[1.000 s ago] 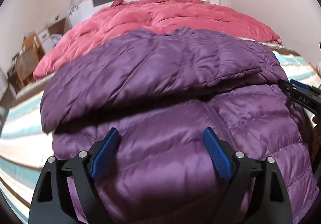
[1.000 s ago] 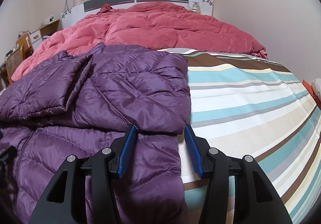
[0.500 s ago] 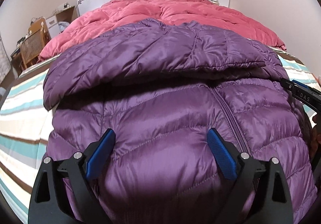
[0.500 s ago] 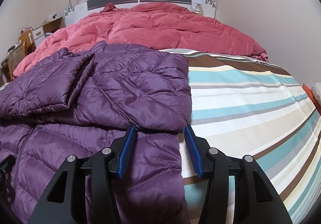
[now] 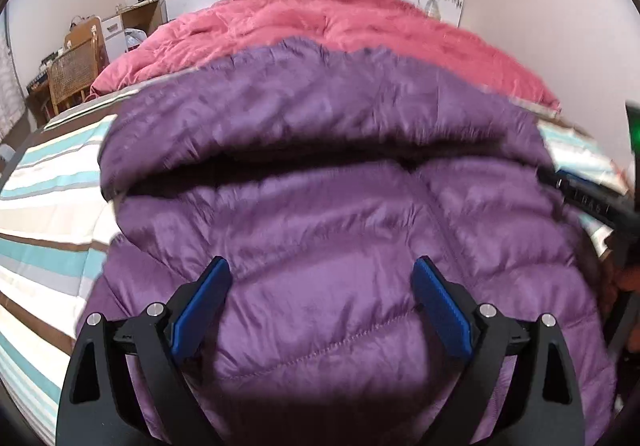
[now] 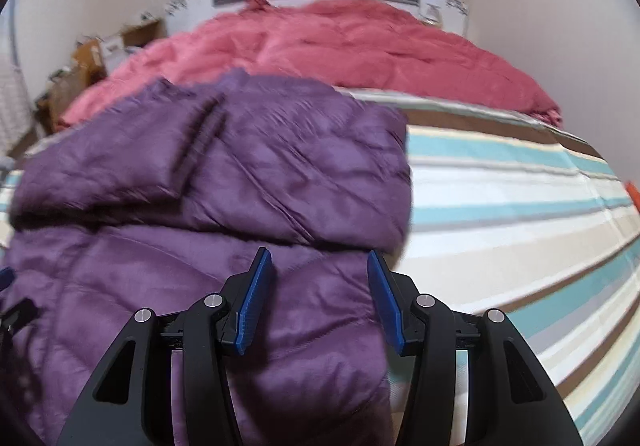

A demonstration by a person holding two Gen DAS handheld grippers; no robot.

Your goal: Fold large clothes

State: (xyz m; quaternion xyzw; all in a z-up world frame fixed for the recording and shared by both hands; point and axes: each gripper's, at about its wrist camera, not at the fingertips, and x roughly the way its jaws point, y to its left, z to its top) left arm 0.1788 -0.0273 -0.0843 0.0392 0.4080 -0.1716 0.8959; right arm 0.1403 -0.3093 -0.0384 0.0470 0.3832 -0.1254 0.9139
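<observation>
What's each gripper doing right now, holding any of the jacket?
Left gripper: open, over the purple jacket, gripping nothing.
Right gripper: open, above the jacket's near right edge, gripping nothing.

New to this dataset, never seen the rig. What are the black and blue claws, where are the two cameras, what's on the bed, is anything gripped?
No robot arm here: a person holds one two-finger gripper in each hand, with a fisheye camera on each looking along its fingers. One picture is from the left gripper, the other from the right gripper. The blue parts are the finger pads. A purple puffer jacket, partly folded, lies on a striped sheet, with a pink duvet behind it. Both grippers stand open over the jacket's near edge; neither grips anything.
</observation>
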